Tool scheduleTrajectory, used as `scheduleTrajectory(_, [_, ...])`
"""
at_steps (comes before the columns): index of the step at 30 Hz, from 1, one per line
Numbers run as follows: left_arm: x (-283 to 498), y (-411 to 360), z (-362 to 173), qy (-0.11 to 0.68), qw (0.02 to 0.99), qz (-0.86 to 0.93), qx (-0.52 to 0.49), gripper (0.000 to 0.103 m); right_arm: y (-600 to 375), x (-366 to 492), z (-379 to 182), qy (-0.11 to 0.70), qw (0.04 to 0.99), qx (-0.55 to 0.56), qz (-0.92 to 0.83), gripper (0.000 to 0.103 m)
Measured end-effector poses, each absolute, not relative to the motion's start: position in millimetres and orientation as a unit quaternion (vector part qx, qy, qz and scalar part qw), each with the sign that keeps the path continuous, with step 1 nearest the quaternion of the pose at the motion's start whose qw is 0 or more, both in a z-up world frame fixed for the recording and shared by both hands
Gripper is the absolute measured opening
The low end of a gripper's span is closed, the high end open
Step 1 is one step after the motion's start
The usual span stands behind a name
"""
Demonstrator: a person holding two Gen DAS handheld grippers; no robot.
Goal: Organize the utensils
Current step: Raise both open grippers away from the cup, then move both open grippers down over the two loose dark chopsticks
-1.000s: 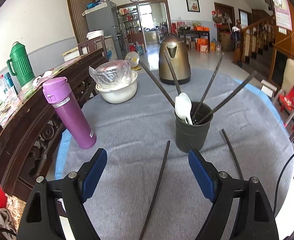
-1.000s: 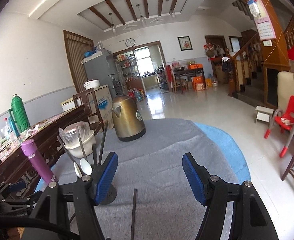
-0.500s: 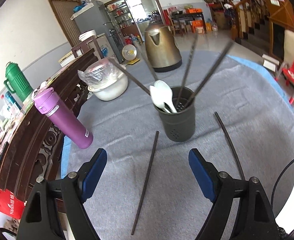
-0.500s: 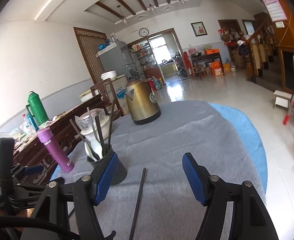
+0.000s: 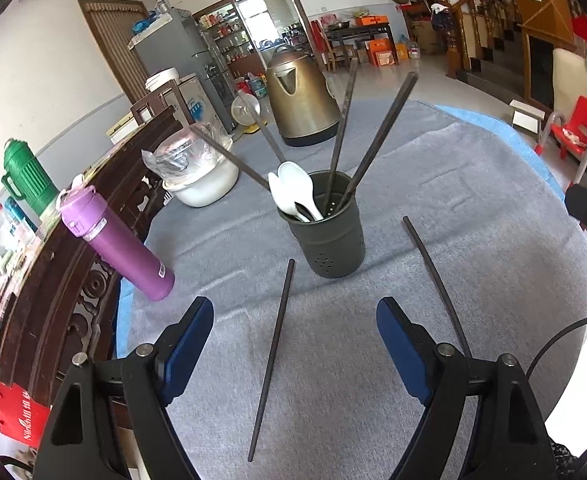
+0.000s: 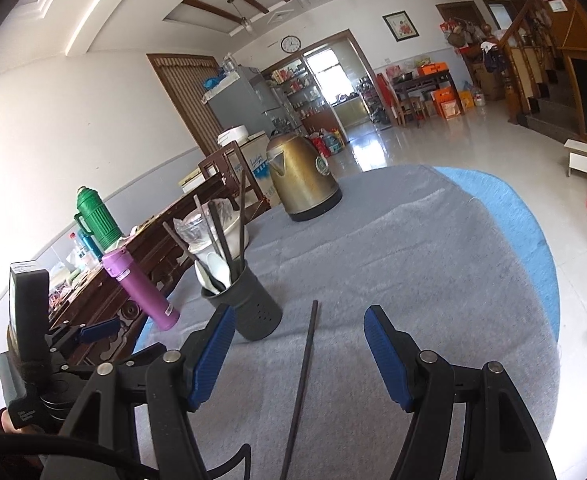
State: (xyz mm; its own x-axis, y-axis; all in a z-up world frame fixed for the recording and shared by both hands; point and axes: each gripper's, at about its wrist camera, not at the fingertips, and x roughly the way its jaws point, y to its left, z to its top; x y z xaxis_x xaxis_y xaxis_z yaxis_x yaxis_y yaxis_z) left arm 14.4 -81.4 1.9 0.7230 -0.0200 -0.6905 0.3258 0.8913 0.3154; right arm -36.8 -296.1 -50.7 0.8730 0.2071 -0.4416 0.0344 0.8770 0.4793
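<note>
Grey cloth covers the round tabletop (image 5: 473,184), and on it stands a dark green perforated utensil holder (image 5: 329,236) holding four dark chopsticks (image 5: 341,136) and white plastic spoons (image 5: 293,192).

In the left wrist view the left claw (image 5: 295,344) is spread wide and holds nothing. One loose dark chopstick (image 5: 273,356) lies on the cloth between its blue pads, pointing toward 12 o'clock at the holder. A second loose chopstick (image 5: 433,280) lies at 4 o'clock from the holder, just outside the claw's right finger.

The right claw (image 6: 299,356) is likewise wide apart and empty, with that second chopstick (image 6: 303,376) lying between its fingers; the holder (image 6: 245,304) sits at its 11 o'clock.

A purple flask (image 5: 113,240) with a small unreadable label stands at 9 o'clock from the holder. A bronze kettle (image 6: 301,176) at 12 o'clock bears a round green badge, its writing too small to read. A red bag (image 5: 21,416) shows white characters that I cannot make out.
</note>
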Motion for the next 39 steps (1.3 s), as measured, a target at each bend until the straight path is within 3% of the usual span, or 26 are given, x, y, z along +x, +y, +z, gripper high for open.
scheduleTrajectory(25, [58,32,-30,0.393,0.913,-0.061,0.087,0.084,-182,18,-49,0.337,0.929,0.142,0.053,0.07])
scheduleTrajectory(39, [87,74,-52,0.422,0.904,-0.036,0.05,0.084,-182,53,-71,0.388,0.912,0.134,0.0,0.067])
